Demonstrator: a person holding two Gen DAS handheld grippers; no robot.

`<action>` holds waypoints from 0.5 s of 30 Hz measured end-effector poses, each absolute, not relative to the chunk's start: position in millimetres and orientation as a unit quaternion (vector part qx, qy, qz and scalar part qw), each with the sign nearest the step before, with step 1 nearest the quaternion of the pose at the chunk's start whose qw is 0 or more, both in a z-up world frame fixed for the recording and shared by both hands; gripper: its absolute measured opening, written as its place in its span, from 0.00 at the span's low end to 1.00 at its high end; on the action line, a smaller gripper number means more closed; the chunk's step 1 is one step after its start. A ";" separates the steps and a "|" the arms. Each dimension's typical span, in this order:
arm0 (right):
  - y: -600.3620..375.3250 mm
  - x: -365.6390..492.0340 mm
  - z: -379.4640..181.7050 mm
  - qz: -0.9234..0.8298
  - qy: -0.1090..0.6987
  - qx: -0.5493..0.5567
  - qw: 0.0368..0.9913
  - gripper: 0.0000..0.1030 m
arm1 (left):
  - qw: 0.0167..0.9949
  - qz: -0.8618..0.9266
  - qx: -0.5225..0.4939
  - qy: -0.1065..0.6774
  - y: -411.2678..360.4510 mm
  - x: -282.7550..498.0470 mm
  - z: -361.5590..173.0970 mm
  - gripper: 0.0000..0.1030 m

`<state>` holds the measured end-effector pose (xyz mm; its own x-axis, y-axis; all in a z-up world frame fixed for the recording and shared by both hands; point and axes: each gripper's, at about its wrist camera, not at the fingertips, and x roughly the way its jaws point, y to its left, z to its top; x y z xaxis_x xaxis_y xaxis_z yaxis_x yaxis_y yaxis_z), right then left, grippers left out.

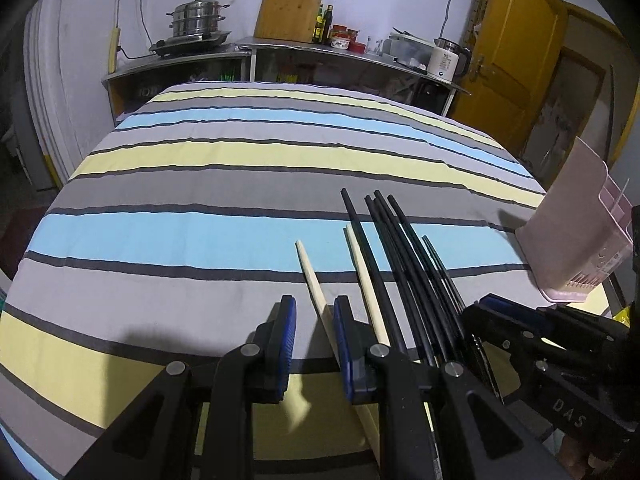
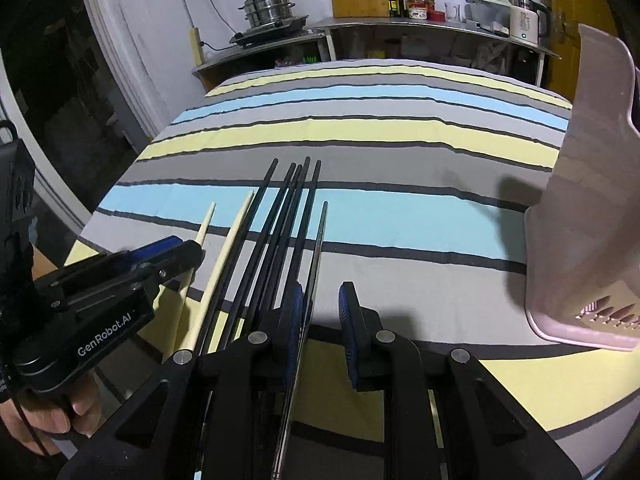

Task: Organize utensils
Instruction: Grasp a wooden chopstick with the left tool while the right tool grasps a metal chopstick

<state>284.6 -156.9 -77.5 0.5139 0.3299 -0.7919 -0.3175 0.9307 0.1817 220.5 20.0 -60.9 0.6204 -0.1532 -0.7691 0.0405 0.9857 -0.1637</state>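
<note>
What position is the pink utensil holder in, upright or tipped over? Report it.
Upright. The pink utensil holder stands on its base on the striped cloth, its tall back wall pointing up.

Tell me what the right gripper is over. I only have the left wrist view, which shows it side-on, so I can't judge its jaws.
Observer: Its own camera shows the right gripper straddling a thin grey chopstick, the rightmost of the row.
Operator: Clamped?
Observer: No. The chopstick lies close along the left pad, and the right pad stands clear of it.
Operator: Anything between it and the holder?
Observer: Only striped cloth before the pink holder, which stands upright to its right.
</note>
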 end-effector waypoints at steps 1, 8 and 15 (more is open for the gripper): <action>-155.2 284.7 -77.5 0.185 0.457 0.003 0.870 0.19 | 0.898 -0.053 -0.064 0.432 19.6 220.4 -60.8 0.18; -146.6 296.8 -77.1 0.177 0.454 -0.016 0.873 0.19 | 0.900 -0.047 -0.027 0.432 13.3 229.2 -61.3 0.18; -141.7 300.7 -78.1 0.171 0.452 -0.036 0.875 0.07 | 0.901 -0.042 -0.021 0.432 16.4 232.1 -61.7 0.09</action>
